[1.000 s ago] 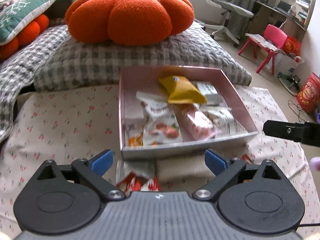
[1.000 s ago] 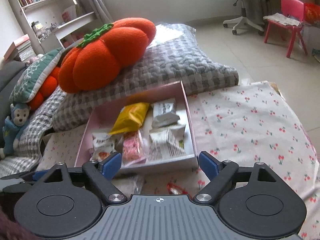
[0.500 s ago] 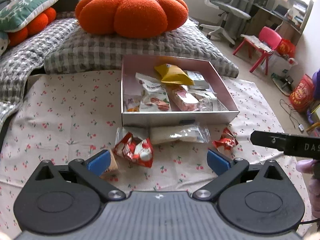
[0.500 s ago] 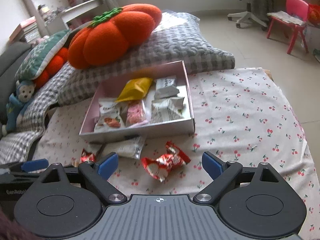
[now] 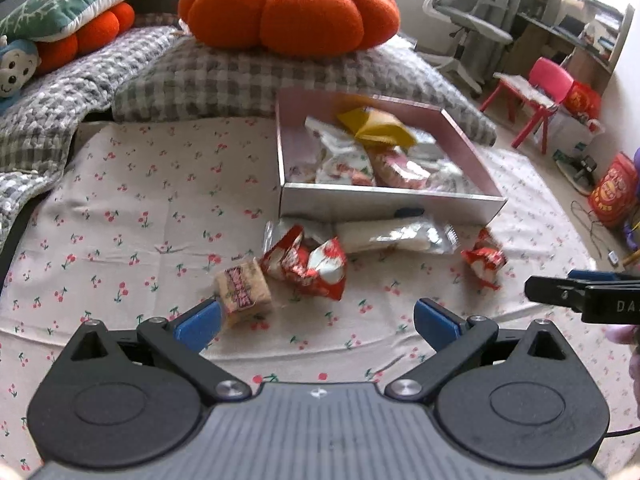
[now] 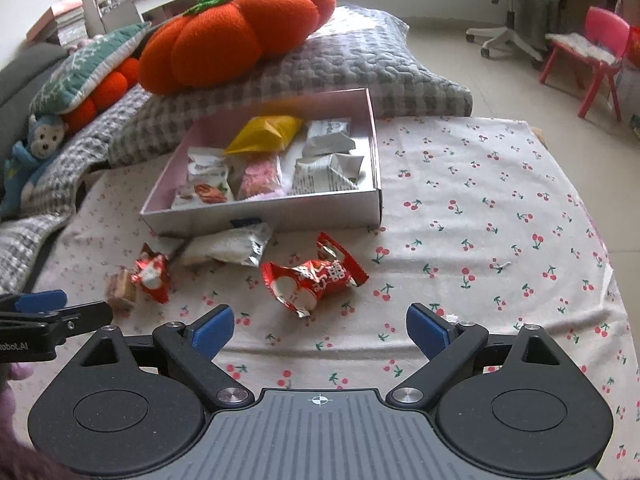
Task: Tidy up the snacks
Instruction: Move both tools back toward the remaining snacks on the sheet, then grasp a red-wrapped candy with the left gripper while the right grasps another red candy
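A pink box (image 5: pixel 384 202) (image 6: pixel 280 212) holds several snack packets on the cherry-print cloth. In front of it lie a red-white packet (image 5: pixel 308 262) (image 6: pixel 150 276), a clear white packet (image 5: pixel 396 236) (image 6: pixel 228 246), a second red packet (image 5: pixel 484 260) (image 6: pixel 314 280) and a tan wafer block (image 5: pixel 242 292) (image 6: pixel 120 290). My left gripper (image 5: pixel 316 324) is open and empty, its left fingertip beside the wafer block. My right gripper (image 6: pixel 318 328) is open and empty just short of the second red packet.
A grey checked cushion (image 5: pixel 248 80) with an orange pumpkin plush (image 5: pixel 288 8) lies behind the box. A monkey toy (image 6: pixel 36 156) and pillows are at the left. A desk chair (image 6: pixel 512 4) and a pink child's chair (image 6: pixel 600 48) stand on the floor beyond.
Both grippers have pulled back from the box toward me, so the loose snacks in front of the box have come into full view. Both stayed open.
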